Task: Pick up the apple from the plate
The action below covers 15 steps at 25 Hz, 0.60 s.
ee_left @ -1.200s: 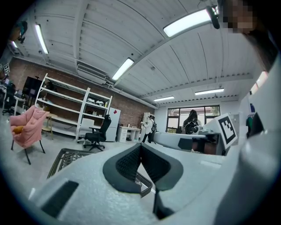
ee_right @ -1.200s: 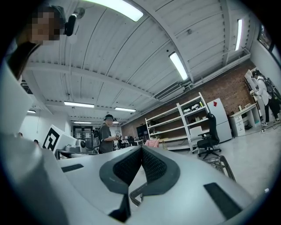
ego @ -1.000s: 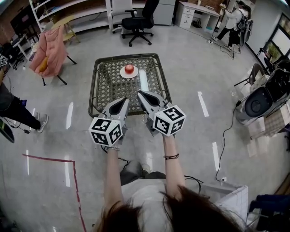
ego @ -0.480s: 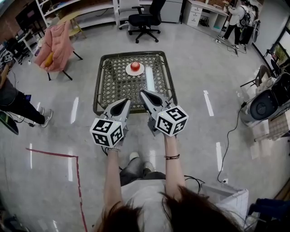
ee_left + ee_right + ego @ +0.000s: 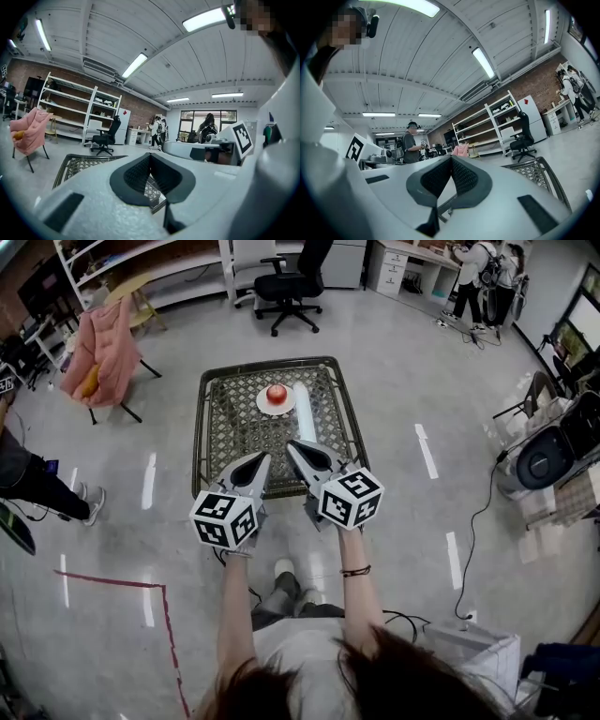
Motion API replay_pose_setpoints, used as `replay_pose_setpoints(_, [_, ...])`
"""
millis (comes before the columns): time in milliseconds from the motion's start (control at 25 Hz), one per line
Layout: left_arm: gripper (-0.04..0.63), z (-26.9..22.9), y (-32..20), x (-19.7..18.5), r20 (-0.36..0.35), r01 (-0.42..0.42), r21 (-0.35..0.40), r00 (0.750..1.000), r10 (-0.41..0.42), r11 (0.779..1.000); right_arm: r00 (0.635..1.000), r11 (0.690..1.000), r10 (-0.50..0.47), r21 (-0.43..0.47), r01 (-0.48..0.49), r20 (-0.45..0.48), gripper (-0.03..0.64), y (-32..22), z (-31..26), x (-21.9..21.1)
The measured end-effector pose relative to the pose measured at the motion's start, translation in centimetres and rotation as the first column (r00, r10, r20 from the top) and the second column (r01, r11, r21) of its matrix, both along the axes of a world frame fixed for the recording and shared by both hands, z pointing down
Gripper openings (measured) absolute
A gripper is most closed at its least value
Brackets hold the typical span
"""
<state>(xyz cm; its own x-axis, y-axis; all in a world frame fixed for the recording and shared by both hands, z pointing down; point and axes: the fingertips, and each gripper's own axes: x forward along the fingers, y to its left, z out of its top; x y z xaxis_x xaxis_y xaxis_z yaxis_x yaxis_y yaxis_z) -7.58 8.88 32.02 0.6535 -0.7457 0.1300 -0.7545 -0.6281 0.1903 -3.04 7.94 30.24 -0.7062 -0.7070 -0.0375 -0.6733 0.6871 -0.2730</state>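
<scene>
Over the near rim of the mesh surface (image 5: pixel 199 427) I hold the left tongs (image 5: pixel 260 458) and right tongs (image 5: pixel 292 444) side by side, both closed with nothing between them. Bare mesh lies ahead of their tips. Well beyond, toward the far rim, the apple (image 5: pixel 277 393) sits on its white plate (image 5: pixel 262 407), a white tube (image 5: pixel 305 413) just beside it. Open floor (image 5: pixel 422 362) rings the surface.
</scene>
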Motion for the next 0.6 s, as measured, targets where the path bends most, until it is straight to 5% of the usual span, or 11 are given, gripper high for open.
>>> replay_pose_setpoints(600, [0.011, -1.1, -9.0, 1.3, -0.019, -0.116, 0.03, 0.993, 0.117, 0.993, 0.994, 0.994, 0.106, -0.002, -0.106, -0.027, 0.009, -7.6, 0.1, 1.4])
